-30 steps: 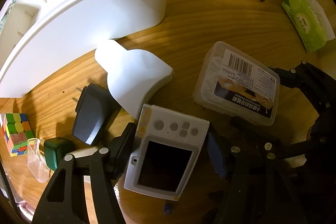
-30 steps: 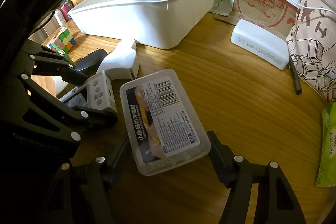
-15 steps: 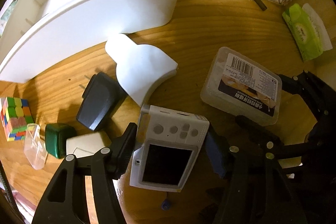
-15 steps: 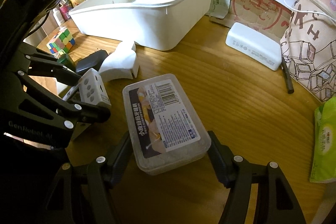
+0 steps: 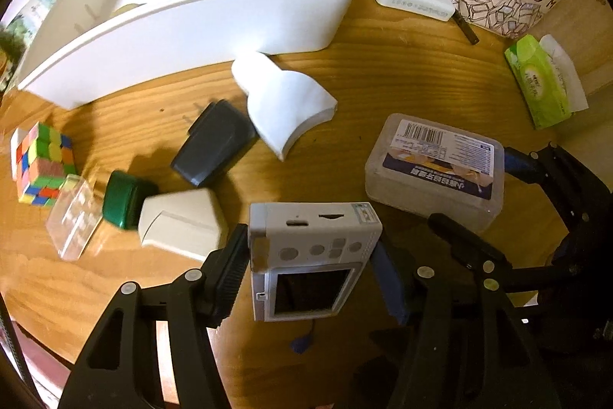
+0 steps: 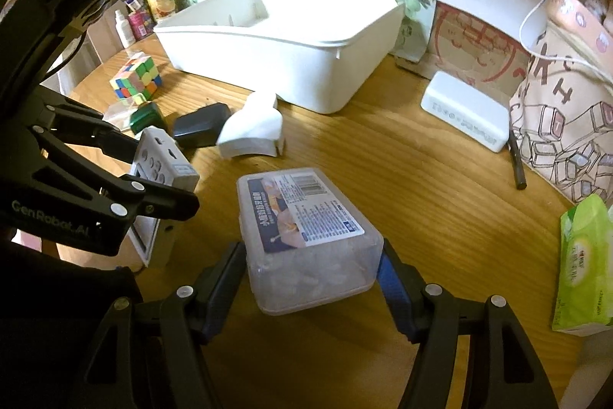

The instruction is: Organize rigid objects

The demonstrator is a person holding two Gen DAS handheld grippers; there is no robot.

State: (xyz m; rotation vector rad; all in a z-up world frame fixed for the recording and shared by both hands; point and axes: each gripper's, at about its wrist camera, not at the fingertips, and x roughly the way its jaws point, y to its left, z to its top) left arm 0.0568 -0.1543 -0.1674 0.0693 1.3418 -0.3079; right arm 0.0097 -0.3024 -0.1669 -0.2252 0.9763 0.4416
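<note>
My left gripper (image 5: pixel 310 278) is shut on a white handheld device with a dark screen (image 5: pixel 312 259) and holds it above the wooden table; the device also shows in the right wrist view (image 6: pixel 163 163). My right gripper (image 6: pixel 312 275) is shut on a clear plastic box with a barcode label (image 6: pixel 306 232), lifted off the table; the box also shows in the left wrist view (image 5: pixel 436 167). A large white bin (image 5: pixel 214 10) stands at the back, open-topped, and shows in the right wrist view (image 6: pixel 283 52) too.
On the table lie a white curved piece (image 5: pixel 287 106), a black charger (image 5: pixel 214 144), a beige adapter (image 5: pixel 180 223), a green box (image 5: pixel 124 198), a clear case (image 5: pixel 74 221) and a colour cube (image 5: pixel 40 163). A white case (image 6: pixel 463 110), pen (image 6: pixel 517 163), printed bag (image 6: pixel 567 102) and green tissue pack (image 6: pixel 582 263) sit right.
Both grippers have risen and pulled back from the table with their objects. The device and the clear box now hang higher and tilt more upright; more of the table shows.
</note>
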